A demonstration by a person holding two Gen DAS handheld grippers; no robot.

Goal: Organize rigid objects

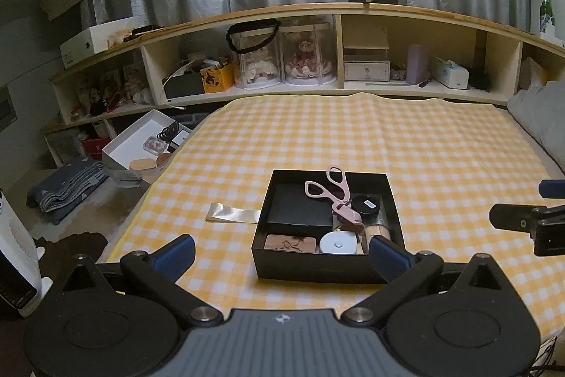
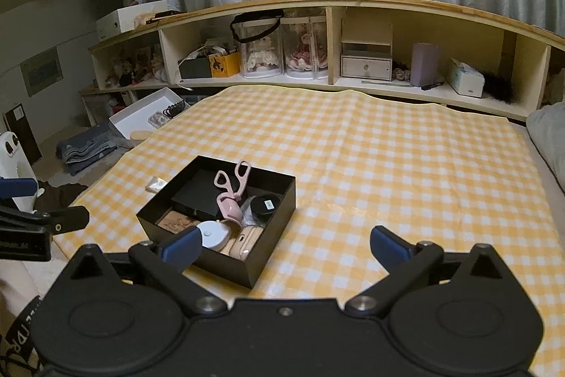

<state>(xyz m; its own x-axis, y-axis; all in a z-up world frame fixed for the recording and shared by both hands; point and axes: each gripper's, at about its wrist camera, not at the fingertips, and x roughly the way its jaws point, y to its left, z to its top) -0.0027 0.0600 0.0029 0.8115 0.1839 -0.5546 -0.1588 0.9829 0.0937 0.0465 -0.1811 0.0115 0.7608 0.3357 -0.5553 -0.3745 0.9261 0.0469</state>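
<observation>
Pink scissors (image 1: 333,196), handles up, leaning in box (image 1: 317,265)

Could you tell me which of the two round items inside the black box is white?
The white round case by the near wall, beside the wooden piece; the other round item, the black jar, sits farther back.

One black box (image 1: 319,265) sits on the bed. In it are one pink eyelash curler (image 1: 335,196), one flat black case (image 1: 300,209), one round black jar (image 1: 365,204), one white round tape measure (image 1: 338,242) and one wooden plaque (image 1: 291,243). One ribbon strip (image 1: 233,212) lies left of the box.
</observation>
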